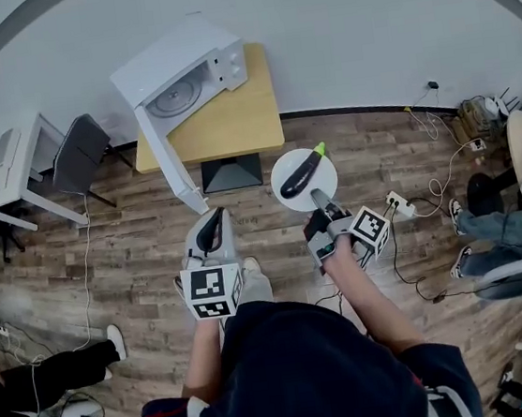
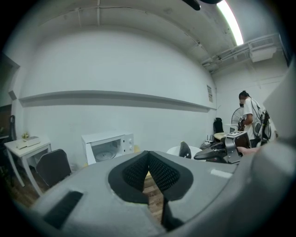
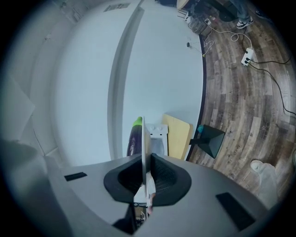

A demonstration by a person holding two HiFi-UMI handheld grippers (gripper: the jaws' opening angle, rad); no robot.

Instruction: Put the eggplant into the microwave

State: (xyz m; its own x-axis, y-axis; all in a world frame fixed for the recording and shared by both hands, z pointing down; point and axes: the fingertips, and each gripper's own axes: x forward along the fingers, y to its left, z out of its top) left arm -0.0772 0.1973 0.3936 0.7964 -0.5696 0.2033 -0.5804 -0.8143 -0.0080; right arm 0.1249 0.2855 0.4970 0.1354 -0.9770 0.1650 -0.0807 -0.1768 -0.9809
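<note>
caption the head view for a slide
Right tongs grip a plate bearing an eggplant; open microwave ahead on wooden table

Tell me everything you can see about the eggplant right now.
The eggplant is long, glossy and dark purple, with a bright green stem cap at the end that points away from the person. It looks whole. It lies on its side, diagonally across a round white plate, touching only that plate as far as can be seen. The right gripper holds the plate by its near rim above the wooden floor, short of the microwave.
</note>
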